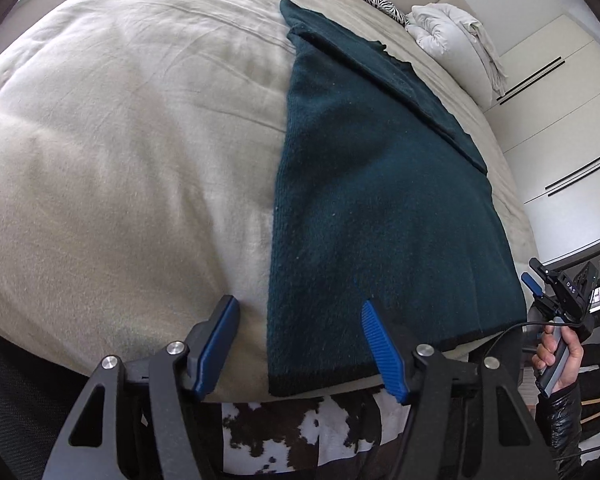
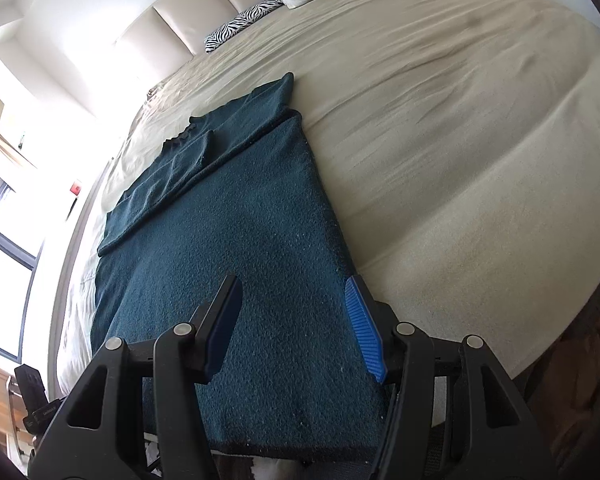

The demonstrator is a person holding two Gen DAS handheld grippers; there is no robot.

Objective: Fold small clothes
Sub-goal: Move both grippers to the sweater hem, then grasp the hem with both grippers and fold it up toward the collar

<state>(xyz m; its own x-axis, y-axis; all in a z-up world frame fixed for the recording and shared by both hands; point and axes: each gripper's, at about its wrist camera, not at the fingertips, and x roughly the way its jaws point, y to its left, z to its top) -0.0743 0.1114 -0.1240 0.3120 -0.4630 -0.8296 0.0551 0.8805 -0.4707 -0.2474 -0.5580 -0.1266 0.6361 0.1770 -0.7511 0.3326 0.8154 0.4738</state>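
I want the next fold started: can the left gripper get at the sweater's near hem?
Probably yes: the left gripper hangs open just above the dark green sweater, its near hem bare, nothing between.

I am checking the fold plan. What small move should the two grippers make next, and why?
Probably lower both onto the near hem of the teal garment and pinch it. The left gripper and right gripper hang open above that hem, gripping nothing; the sides already look folded in.

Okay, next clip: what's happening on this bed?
A person with a gripper in each hand is folding a dark teal sweater laid flat on a beige bed. One side is already folded in over the body. The left gripper and right gripper are both open above the near hem, holding nothing.
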